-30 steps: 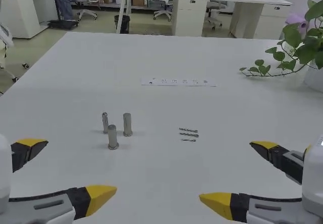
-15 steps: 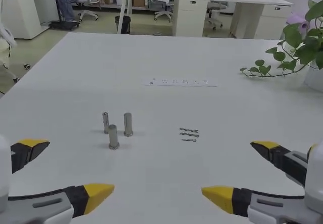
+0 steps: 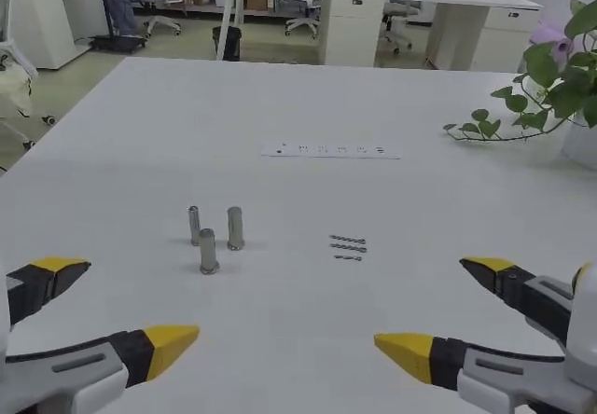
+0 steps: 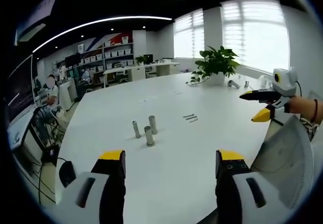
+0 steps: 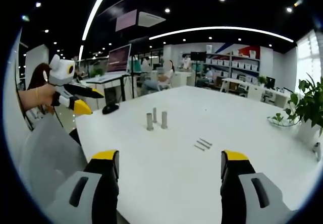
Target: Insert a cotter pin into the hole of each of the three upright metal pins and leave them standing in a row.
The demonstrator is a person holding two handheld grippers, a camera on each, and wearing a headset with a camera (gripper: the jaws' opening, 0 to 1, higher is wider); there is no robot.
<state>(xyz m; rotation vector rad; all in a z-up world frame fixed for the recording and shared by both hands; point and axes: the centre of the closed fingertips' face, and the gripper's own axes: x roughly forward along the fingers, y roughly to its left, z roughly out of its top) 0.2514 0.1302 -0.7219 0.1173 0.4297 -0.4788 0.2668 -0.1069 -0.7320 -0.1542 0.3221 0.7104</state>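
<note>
Your left gripper and right gripper hover over the near edge of the white worktop, each with its jaws spread wide and holding nothing. The three metal pins stand upright in a tight triangle, left of centre. The three cotter pins lie side by side to their right, apart from them.

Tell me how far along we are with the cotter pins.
Done: nothing yet. The three metal pins stand upright, but in a triangle, not a row. In hand: nothing; the left gripper and right gripper are both open and empty. Left: all three cotter pins lie loose on the table, so every insertion remains, then lining the pins up.
</note>
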